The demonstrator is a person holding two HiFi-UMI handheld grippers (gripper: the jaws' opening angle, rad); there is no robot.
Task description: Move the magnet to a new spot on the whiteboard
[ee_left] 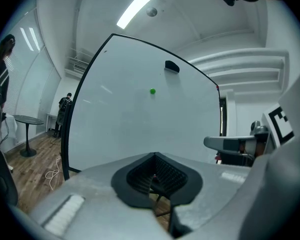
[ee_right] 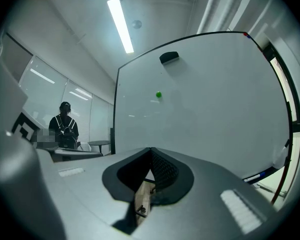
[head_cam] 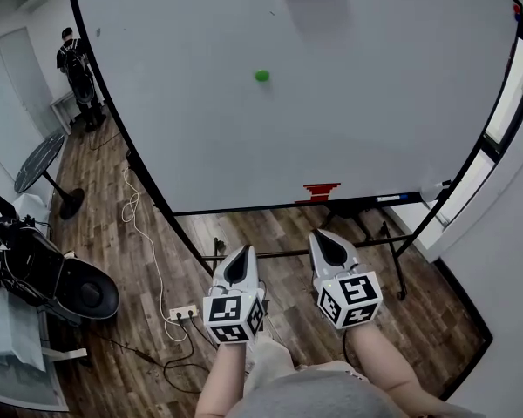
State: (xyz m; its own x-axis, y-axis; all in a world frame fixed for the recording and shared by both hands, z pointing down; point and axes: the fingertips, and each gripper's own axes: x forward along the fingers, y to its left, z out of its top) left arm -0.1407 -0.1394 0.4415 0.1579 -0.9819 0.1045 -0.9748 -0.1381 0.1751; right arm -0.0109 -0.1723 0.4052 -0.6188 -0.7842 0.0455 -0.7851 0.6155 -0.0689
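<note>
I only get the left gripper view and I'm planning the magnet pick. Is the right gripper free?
Observer: Yes. The right gripper is shut with nothing between its jaws.
Operator: Is anything on the ledge hidden from me?
Observer: A marker lies on the tray under the whiteboard, toward its right end.
Operator: Is there anything underfoot?
Observer: A power strip lies on the wooden floor to the person's left.
</note>
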